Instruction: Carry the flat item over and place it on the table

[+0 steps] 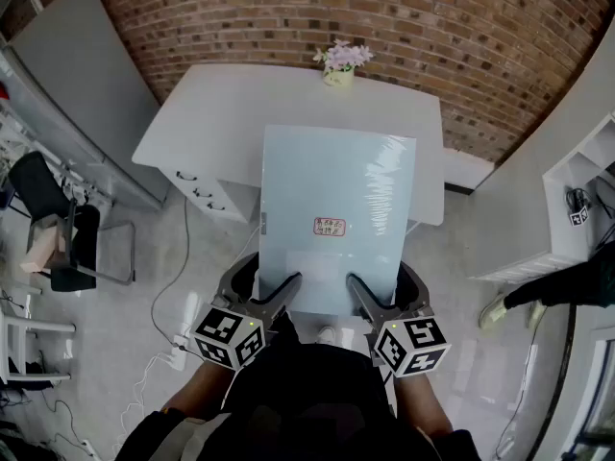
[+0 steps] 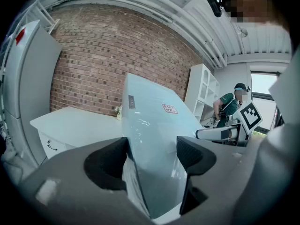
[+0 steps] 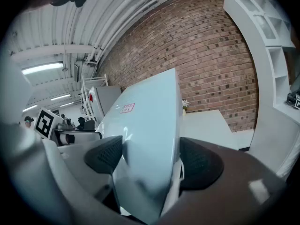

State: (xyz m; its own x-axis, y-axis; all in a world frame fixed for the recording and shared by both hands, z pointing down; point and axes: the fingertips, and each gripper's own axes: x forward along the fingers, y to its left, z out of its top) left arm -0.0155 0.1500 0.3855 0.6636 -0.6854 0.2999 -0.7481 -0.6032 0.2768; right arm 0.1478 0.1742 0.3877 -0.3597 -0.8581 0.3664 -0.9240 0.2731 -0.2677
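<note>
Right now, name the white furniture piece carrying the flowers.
The white table by the brick wall, flowers at its back edge; the white shelf unit shows none.

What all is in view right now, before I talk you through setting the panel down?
flat panel: one, pale blue with a small red label, carried in front of the person
table: one, white, against the wall
flower pot: one, pale with pinkish flowers, at the table's far edge
brick wall: one, red-brown, behind the table
cabinet: one, grey, left of the table
chair: one, black, far left
shelf unit: one, white, right
another person's leg: one, dark, right edge
left gripper: one, dark jaws clamped on the panel's near edge
right gripper: one, the same, on its right part
</note>
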